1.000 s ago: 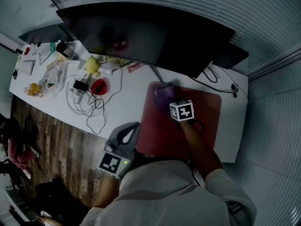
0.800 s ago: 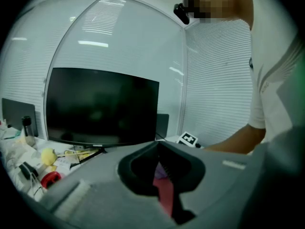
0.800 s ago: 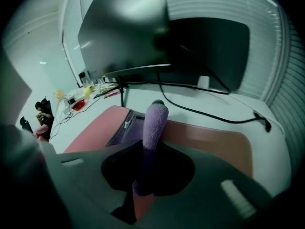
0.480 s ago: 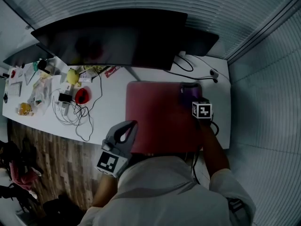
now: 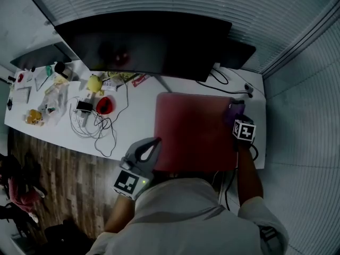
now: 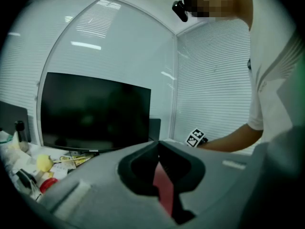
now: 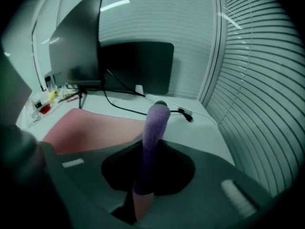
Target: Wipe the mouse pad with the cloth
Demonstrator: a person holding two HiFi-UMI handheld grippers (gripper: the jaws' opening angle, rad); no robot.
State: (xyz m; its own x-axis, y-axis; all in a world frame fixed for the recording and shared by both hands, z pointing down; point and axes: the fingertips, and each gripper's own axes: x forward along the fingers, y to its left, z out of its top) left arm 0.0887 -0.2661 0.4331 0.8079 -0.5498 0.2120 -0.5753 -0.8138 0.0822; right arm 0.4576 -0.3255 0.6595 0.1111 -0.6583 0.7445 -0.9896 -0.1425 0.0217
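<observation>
A dark red mouse pad (image 5: pixel 194 132) lies on the white desk (image 5: pixel 135 113) in front of the monitor; it shows as a pink sheet (image 7: pixel 90 130) in the right gripper view. My right gripper (image 5: pixel 237 113) is at the pad's far right corner, shut on a purple cloth (image 7: pixel 153 137) that sticks up between its jaws; the cloth (image 5: pixel 234 110) rests on the pad's right edge. My left gripper (image 5: pixel 143 153) hangs off the desk's front edge, left of the pad, its jaws closed together (image 6: pixel 158 149) with nothing in them.
A large dark monitor (image 5: pixel 143 39) stands across the back of the desk. Cables (image 5: pixel 95 126), a red object (image 5: pixel 104 105), a yellow item (image 5: pixel 94 82) and small clutter fill the left side. A black cable (image 7: pixel 124 106) and plug run behind the pad. Blinds line the right wall.
My right gripper has carried the purple cloth from the pad's far middle rightward to its far right corner. The left gripper has stayed by the desk's front edge.
</observation>
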